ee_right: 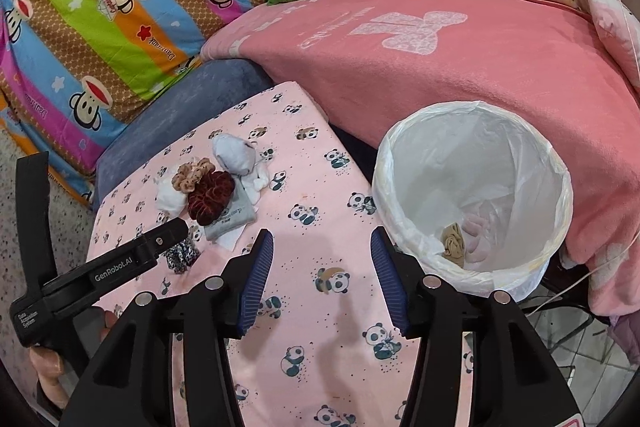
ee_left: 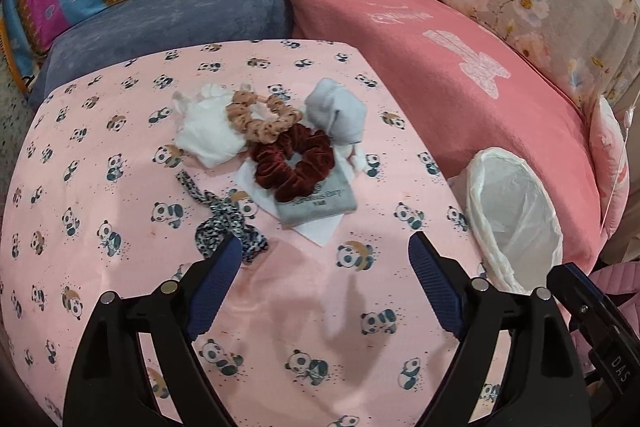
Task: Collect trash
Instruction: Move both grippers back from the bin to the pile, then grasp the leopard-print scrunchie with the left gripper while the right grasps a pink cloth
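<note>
The left gripper (ee_left: 325,259) hangs with jaws wide apart and nothing between them, above the panda-print cloth (ee_left: 120,131). The right gripper (ee_right: 322,267) is also parted and empty. Just beyond the left gripper lies a black-and-white scrunchie (ee_left: 228,223); farther are a grey pouch (ee_left: 320,205), maroon scrunchie (ee_left: 294,163) and white tissue (ee_left: 208,135). Right of the cloth stands the lined bin (ee_right: 472,195), a tan scrap (ee_right: 454,243) inside.

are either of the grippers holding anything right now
No. The left gripper and the right gripper both stand open over the pink panda-print cloth, nothing between their blue pads.
</note>
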The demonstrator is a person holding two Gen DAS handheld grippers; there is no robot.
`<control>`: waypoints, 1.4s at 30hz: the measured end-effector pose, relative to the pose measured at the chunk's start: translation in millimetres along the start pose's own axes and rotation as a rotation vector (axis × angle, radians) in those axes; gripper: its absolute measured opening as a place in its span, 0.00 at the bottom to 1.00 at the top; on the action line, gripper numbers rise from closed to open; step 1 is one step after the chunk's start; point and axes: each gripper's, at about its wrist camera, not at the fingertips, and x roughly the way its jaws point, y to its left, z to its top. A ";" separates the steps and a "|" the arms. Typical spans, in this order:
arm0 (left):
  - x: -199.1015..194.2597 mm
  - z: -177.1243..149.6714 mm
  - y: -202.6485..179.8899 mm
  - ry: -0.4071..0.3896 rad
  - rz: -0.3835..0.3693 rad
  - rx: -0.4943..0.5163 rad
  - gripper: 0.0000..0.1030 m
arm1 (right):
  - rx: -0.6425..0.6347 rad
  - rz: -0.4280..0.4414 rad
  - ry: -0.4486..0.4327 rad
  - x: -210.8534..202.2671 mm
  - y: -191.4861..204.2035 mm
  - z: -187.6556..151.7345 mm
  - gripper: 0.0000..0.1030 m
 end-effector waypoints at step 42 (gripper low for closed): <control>54.4 -5.6 109.2 0.145 -0.068 -0.126 0.13 | -0.254 0.069 0.233 151.5 154.5 -61.7 0.52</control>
